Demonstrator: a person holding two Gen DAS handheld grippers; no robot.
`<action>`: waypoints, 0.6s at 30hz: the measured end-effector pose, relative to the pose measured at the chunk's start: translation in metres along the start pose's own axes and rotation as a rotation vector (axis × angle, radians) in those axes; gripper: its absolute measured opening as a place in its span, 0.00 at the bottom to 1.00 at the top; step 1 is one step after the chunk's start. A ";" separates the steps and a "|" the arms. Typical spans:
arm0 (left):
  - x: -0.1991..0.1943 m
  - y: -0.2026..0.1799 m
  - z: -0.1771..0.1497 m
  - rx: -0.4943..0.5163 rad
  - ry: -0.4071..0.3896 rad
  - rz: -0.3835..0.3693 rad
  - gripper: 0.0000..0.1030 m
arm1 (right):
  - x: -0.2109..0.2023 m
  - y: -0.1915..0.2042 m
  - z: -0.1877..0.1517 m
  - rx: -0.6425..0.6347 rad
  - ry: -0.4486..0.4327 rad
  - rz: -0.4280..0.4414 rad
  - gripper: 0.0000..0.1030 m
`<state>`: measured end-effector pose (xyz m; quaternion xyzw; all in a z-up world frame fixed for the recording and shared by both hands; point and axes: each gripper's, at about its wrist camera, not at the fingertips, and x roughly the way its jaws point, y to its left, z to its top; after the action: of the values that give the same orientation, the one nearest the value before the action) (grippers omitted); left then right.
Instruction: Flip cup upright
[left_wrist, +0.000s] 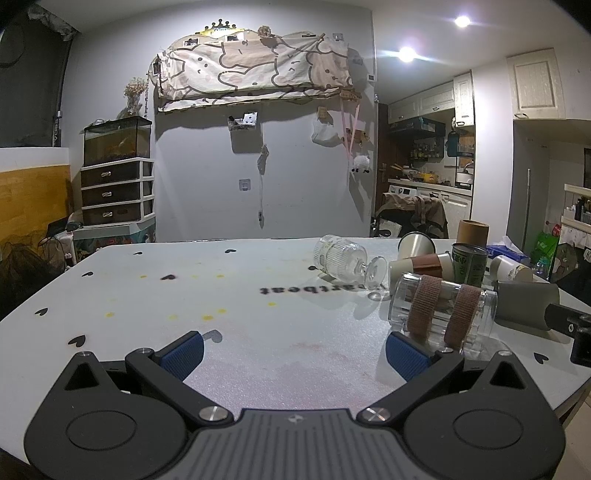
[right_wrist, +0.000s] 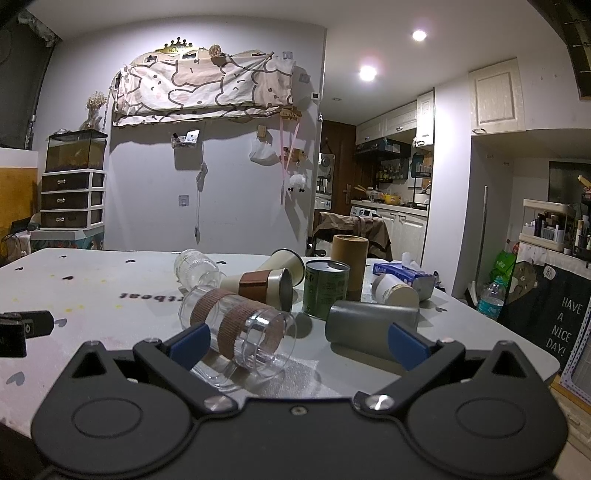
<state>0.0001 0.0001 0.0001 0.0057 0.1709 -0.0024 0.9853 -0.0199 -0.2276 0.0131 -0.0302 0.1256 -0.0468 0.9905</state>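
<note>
The clear glass cup with two brown bands (right_wrist: 236, 328) lies on its side on the white table (right_wrist: 110, 295), near the right gripper (right_wrist: 295, 341), mouth toward the near edge. Both the right gripper and the left gripper (left_wrist: 293, 354) are spread wide and hold nothing. A green can (right_wrist: 325, 288) stands upright just behind the cup, beside a toppled grey cup (right_wrist: 369, 325).

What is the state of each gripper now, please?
Left gripper: open, holding nothing.
Right gripper: open, holding nothing; the clear glass cup lies between its fingers.

left gripper (left_wrist: 293, 352) jaws spread, right gripper (right_wrist: 299, 343) likewise
</note>
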 end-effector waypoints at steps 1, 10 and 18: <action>0.000 0.000 0.000 0.000 0.000 0.000 1.00 | 0.000 0.000 0.000 0.000 0.000 0.000 1.00; 0.000 0.000 0.000 -0.001 0.001 0.000 1.00 | 0.001 0.000 -0.001 0.001 0.002 0.000 1.00; 0.000 0.000 0.000 -0.001 0.002 0.000 1.00 | 0.002 -0.001 -0.002 0.002 0.004 0.000 1.00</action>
<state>0.0000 0.0000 0.0002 0.0053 0.1719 -0.0022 0.9851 -0.0182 -0.2286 0.0106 -0.0291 0.1277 -0.0471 0.9903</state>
